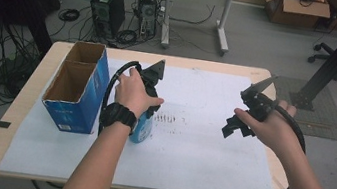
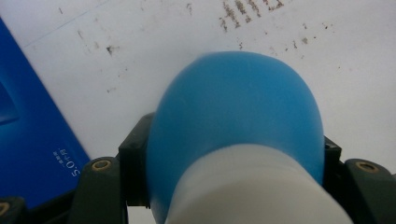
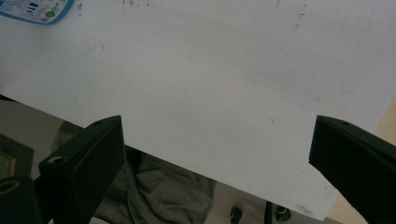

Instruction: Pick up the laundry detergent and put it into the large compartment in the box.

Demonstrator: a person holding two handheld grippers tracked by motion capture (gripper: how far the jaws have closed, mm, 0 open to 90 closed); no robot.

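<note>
At the left of the table (image 1: pixel 10 124), on the white sheet (image 1: pixel 199 144), an open blue cardboard box (image 1: pixel 76 88) is seen standing, its two compartments facing up. Just to the right of the box, the blue bottle (image 1: pixel 141 130) is seen under the left hand (image 1: pixel 132 94), resting on the sheet and close beside the box wall without clear contact. The left gripper (image 1: pixel 148 116) is clamped on the bottle: in the left gripper view its black jaws are pressed against both flanks of the rounded blue body (image 2: pixel 233 116), with a white part of the bottle nearest the camera. The bottle's long axis is seen to run along the jaws, away from the camera and down toward the sheet; whether it stands fully upright cannot be told. A patch of dark smudges (image 1: pixel 165 118) is marked on the sheet just right of the bottle. Farther right, well apart from the bottle, the right gripper (image 1: pixel 238 127) is held above the sheet in the right hand (image 1: pixel 272 130), its jaws spread wide with nothing between them
</note>
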